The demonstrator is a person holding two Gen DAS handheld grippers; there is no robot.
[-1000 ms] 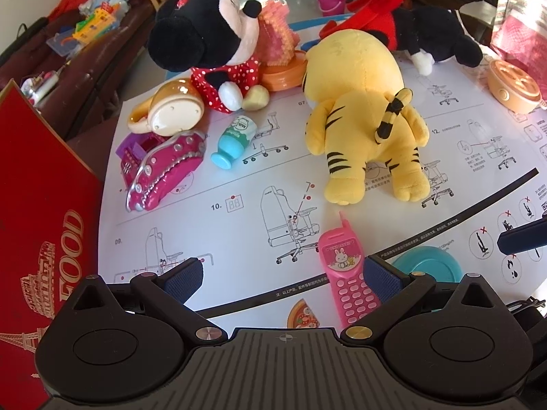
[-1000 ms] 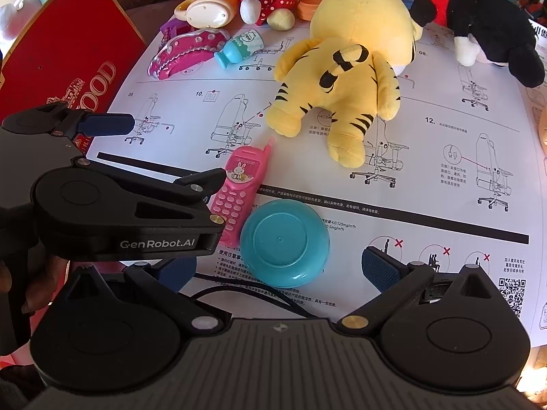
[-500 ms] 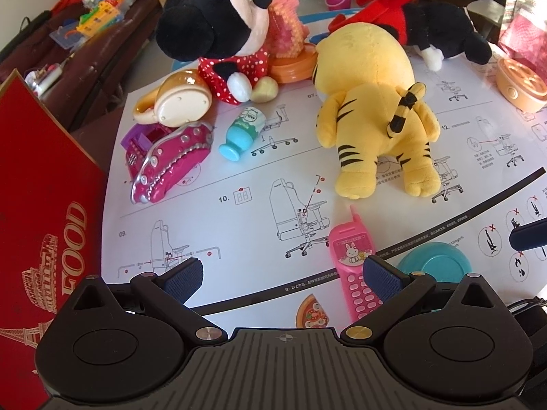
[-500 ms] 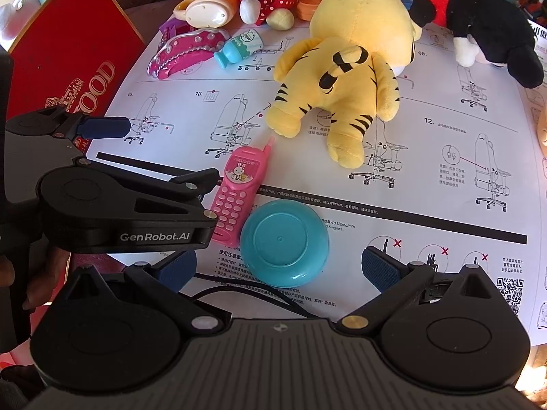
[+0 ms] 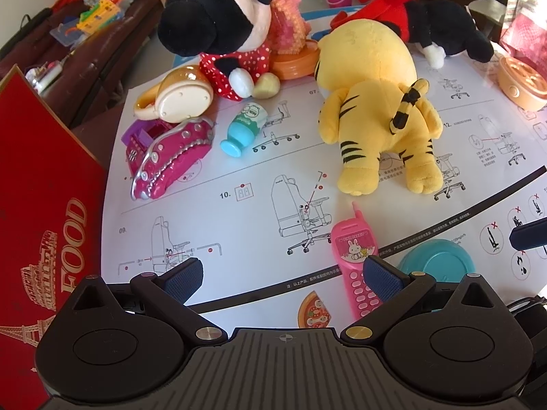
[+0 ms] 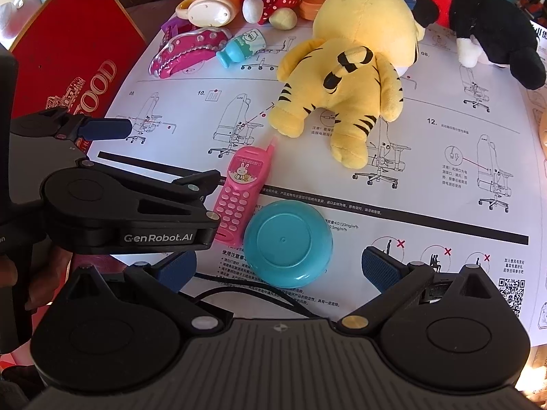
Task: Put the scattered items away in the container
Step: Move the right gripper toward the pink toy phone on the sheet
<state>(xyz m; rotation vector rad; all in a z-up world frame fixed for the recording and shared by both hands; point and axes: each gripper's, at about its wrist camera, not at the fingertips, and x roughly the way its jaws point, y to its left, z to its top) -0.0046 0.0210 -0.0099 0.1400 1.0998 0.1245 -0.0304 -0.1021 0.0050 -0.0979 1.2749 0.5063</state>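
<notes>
Both grippers spread wide, empty; right gripper hovers over the teal bowl, pink toy phone touching the bowl's left, pointing away.

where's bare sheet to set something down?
Free: between pink purse, tiger and toy phone; also right of the tiger, above the black stripe. Crowded: far edge around the Minnie plush, and phone beside teal bowl.

"FOOD" — red box; "GenRobot.AI" — left gripper; sheet numbers partly legible.
</notes>
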